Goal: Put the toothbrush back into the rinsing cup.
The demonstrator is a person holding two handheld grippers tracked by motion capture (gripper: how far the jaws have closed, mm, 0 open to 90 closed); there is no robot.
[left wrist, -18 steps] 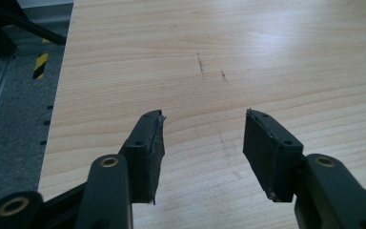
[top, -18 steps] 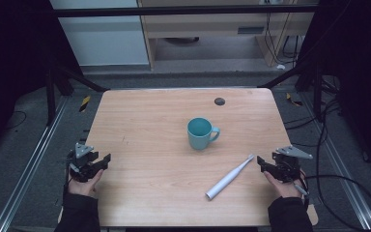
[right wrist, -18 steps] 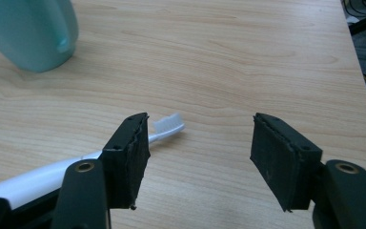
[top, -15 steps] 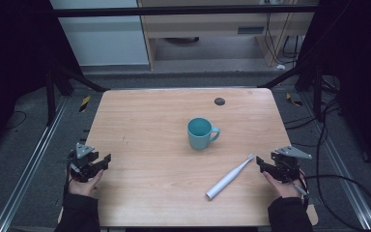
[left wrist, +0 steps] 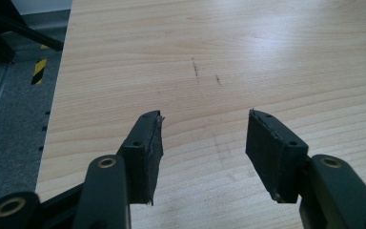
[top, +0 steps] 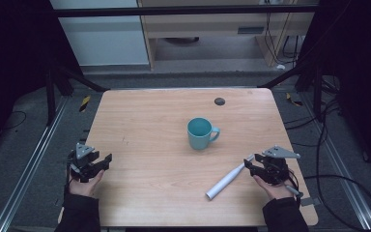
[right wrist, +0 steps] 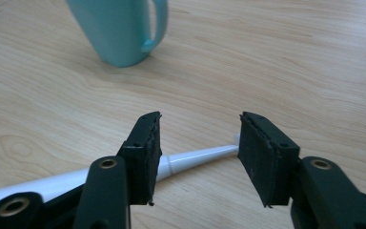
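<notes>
A pale wooden table (top: 145, 125) with a light grain takes up the middle of the high view, its top bare apart from a few faint dark scuff marks (left wrist: 196, 70) in front of the left gripper. Around it lies grey floor with metal rails (top: 26, 169), a yellow-and-black striped marker (top: 84, 103) at ten o'clock off the table's corner, black cables (top: 338, 145) at three o'clock, and pale cabinets (top: 101, 38) and a shelf unit at twelve o'clock. The surroundings are dark.

A white electric toothbrush (top: 224, 181) lies flat on the table at about five o'clock from the table's centre, slanting from its thick handle end near the front edge up to its thin neck toward the right gripper (top: 252, 163). In the right gripper view, the toothbrush (right wrist: 190, 159) is smooth, glossy white, tapering with a ring step where the neck begins; the neck runs low across the gap between the jaws, which stand released, pads apart and not pressing it.

A teal mug (top: 200, 133) stands upright just right of centre, handle at three o'clock. A small dark disc (top: 219, 101) sits at twelve o'clock from it.

The left gripper (top: 104, 159), at eight o'clock, is released, with bare wood between its pads.
</notes>
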